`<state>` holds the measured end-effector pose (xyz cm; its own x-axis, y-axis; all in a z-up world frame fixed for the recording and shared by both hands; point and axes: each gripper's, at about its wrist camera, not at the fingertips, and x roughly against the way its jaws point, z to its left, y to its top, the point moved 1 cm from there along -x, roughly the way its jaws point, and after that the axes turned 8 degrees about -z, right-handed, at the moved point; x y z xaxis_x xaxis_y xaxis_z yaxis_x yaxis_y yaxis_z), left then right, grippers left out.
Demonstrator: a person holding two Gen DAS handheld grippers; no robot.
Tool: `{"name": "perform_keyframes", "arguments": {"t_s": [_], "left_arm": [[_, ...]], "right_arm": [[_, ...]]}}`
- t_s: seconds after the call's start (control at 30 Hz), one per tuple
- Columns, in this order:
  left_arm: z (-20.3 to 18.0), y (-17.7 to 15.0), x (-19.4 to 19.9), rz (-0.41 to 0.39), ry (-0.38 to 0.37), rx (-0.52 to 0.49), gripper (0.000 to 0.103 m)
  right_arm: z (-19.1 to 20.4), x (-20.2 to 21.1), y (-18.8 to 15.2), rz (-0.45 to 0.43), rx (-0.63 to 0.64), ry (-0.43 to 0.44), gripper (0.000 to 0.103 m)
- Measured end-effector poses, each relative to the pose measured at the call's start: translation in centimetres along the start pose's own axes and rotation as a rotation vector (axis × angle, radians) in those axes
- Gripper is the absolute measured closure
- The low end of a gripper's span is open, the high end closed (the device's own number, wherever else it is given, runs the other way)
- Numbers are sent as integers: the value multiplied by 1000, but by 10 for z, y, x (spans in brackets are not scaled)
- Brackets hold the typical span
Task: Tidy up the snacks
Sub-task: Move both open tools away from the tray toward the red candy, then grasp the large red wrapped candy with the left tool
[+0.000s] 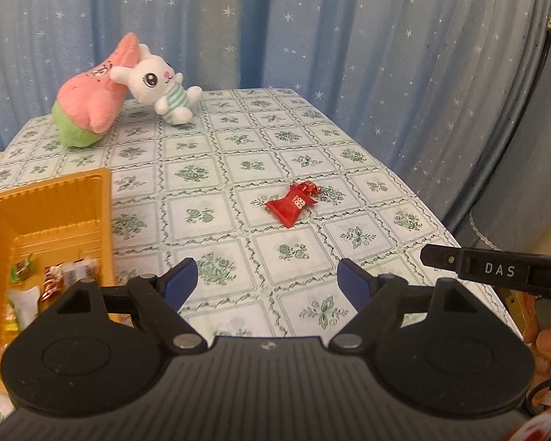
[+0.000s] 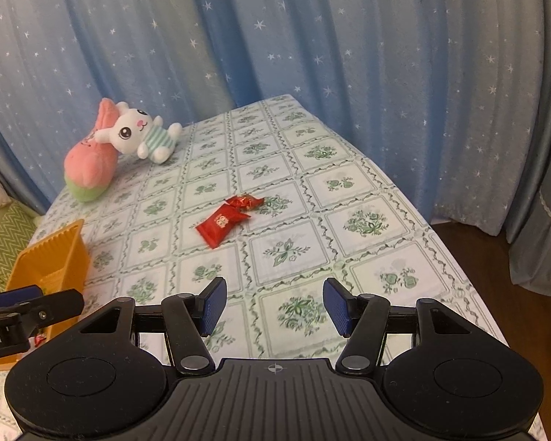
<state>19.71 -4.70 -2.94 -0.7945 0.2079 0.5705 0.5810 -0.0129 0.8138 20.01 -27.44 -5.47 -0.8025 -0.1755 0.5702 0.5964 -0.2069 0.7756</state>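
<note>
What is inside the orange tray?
The orange tray holds several wrapped snacks at its near end. The left gripper covers the rest of that end.

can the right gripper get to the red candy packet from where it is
Probably yes. The right gripper is open and empty, and the red candy packet lies ahead on bare tablecloth, with nothing between them.

The yellow tray (image 1: 55,213) ran off the left edge in the left wrist view, and the gripper body hid its near end. The wrapped snacks (image 1: 60,275) inside were too small to name. In the right wrist view the other gripper covered much of the tray. The print on the red packet (image 2: 220,226) was too small to read.
</note>
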Motion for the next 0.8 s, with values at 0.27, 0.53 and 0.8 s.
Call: {"name": "perform_keyframes", "arguments": {"t_s": [0.27,0.53,0.8], "left_arm": [[-1,6,-55,18,-18,-47,23],[-1,15,-113,20,-58,-88,36],[-18,17,-168,46,-106,-192,45]], "right_arm": [[-9,-44,11,-35,47,27,45],[-13,-93,20,-44,141,41,45],[-23,-129,24,-27,159,26,45]]}}
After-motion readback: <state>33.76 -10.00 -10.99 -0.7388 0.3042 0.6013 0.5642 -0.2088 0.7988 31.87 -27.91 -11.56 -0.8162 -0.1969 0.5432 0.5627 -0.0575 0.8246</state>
